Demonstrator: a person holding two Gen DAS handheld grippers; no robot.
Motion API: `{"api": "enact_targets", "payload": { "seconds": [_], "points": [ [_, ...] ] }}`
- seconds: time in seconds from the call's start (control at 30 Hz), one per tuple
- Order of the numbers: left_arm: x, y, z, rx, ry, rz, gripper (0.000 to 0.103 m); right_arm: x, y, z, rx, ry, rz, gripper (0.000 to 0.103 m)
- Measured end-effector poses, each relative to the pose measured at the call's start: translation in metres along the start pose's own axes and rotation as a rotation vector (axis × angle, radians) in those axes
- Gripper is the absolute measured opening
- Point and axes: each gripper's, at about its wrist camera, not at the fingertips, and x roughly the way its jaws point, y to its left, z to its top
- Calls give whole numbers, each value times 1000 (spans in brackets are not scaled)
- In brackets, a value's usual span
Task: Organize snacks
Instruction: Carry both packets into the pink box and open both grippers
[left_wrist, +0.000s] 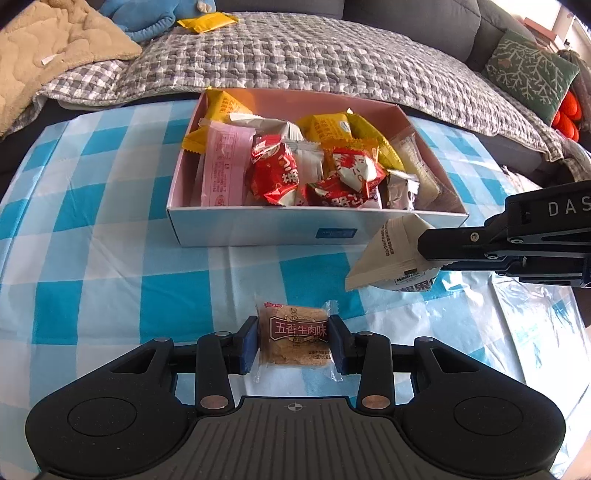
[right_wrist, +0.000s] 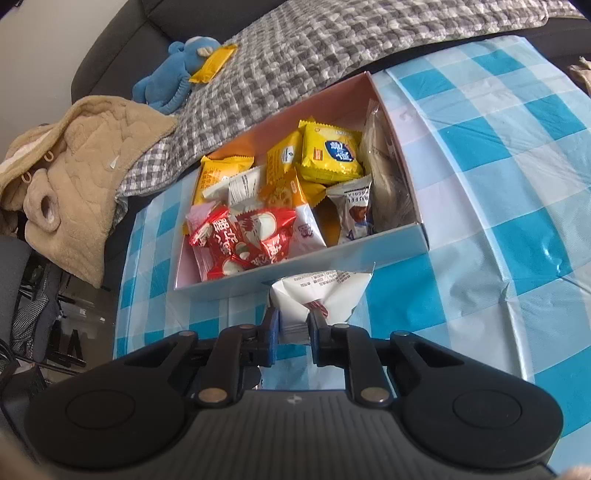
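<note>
An open box (left_wrist: 258, 229) (right_wrist: 332, 254) on the blue-checked tablecloth holds several red, yellow, pink and white snack packets. My left gripper (left_wrist: 293, 341) is shut on a clear-wrapped brown snack bar (left_wrist: 293, 338) with a dark red label, low over the cloth in front of the box. My right gripper (right_wrist: 291, 328) is shut on a white snack packet (right_wrist: 321, 295), held just in front of the box's near right corner; it also shows in the left wrist view (left_wrist: 391, 258), with the right gripper (left_wrist: 428, 254) coming in from the right.
A sofa with a grey checked quilt (left_wrist: 314, 55) lies behind the table. On it are a yellow packet (left_wrist: 207, 22) (right_wrist: 214, 62), a blue plush toy (right_wrist: 173, 74), a beige blanket (right_wrist: 74, 166) and a green cushion (left_wrist: 532, 70).
</note>
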Motion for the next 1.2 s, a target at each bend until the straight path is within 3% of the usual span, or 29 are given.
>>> {"api": "enact_targets", "payload": {
  "seconds": [0.37,0.57,0.63,0.7,0.77,0.9,0.93,1.03,1.1,1.2],
  "points": [
    [-14,7,12,-53,-56,-36,37,-20,-8,9,32,-54,19,13],
    [-29,11,26,-85,-127,-85,37,-40,-7,16,17,-130,49,12],
    [-32,11,33,-95,-153,-98,37,-45,-8,19,13,-172,58,10],
    [-34,10,39,-83,-187,-81,37,-46,-11,22,14,-209,61,1],
    [-32,9,45,-76,-215,-68,37,-42,-12,25,12,-233,53,1],
    [-24,8,48,-84,-201,-58,37,-24,-19,30,-19,-191,-7,3],
    [-24,8,48,-84,-199,-68,37,-23,-20,28,-33,-148,-19,5],
    [-27,10,47,-82,-207,-72,37,-27,-18,18,-94,-91,-81,29],
    [-26,11,46,-101,-198,-74,37,-21,-14,15,-130,-84,-107,68],
    [-27,11,44,-105,-193,-75,37,-11,-4,10,-221,-72,-127,71]
  ]
}}
